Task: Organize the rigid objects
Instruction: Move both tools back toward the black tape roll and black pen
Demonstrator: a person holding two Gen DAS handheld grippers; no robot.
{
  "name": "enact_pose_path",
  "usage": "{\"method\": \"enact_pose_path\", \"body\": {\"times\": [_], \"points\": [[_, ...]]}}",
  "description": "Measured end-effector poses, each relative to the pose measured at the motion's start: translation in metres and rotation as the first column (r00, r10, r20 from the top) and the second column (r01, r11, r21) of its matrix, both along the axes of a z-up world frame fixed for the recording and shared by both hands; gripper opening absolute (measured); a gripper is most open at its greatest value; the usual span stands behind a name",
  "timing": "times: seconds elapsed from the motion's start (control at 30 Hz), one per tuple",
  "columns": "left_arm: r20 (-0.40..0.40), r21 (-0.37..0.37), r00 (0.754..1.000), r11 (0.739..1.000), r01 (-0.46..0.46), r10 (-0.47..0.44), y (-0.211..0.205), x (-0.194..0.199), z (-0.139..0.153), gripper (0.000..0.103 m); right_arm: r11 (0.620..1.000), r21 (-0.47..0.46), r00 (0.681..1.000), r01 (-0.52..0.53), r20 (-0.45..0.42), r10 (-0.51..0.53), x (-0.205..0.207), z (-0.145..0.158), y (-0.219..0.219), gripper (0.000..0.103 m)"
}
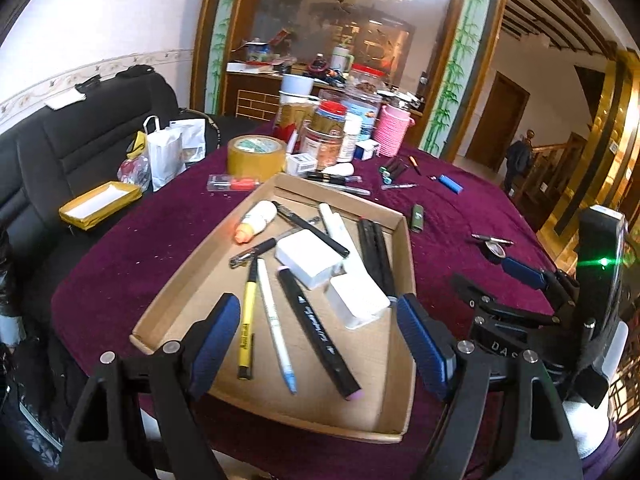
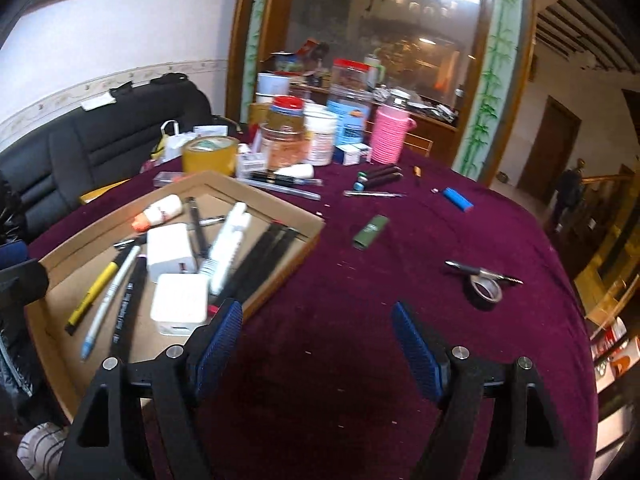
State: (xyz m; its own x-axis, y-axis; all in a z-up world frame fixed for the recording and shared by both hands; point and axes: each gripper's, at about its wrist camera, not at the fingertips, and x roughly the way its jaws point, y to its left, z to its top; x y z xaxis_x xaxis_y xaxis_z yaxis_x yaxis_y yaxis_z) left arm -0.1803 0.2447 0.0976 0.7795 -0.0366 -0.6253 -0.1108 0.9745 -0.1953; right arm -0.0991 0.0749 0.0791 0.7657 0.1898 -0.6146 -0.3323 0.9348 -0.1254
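Jaws of left gripper (image 1: 318, 322) and right gripper (image 2: 318, 330) spread, empty; two white chargers (image 1: 310, 262) in tray (image 1: 404, 216)

Black sofa (image 1: 80, 140) sits behind the desk (image 2: 400, 280) with white paper bags (image 1: 168, 152) piled on it, big glass-fronted cabinet (image 2: 380, 40) with bamboo trim at the back, wooden door (image 2: 548, 148) off right

Both wrist views look down close — sharing the cardboard tray (image 1: 406, 240).
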Motion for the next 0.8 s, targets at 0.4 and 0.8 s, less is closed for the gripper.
{"method": "enact_pose_path", "body": {"times": [0.4, 0.8], "points": [[-0.030, 0.053, 0.998, 0.997, 0.064, -0.063, -0.040, 0.006, -0.003, 0.080, 0.999, -0.004, 0.999, 0.053, -0.003, -0.053, 0.004, -0.004, -0.035, 0.084], [-0.100, 0.039, 0.986, 0.990, 0.137, -0.133, -0.071, 0.020, -0.017, 0.080, 0.992, -0.014, 0.989, 0.125, -0.079, -0.126, 0.041, -0.020, -0.083, 0.085]]}}
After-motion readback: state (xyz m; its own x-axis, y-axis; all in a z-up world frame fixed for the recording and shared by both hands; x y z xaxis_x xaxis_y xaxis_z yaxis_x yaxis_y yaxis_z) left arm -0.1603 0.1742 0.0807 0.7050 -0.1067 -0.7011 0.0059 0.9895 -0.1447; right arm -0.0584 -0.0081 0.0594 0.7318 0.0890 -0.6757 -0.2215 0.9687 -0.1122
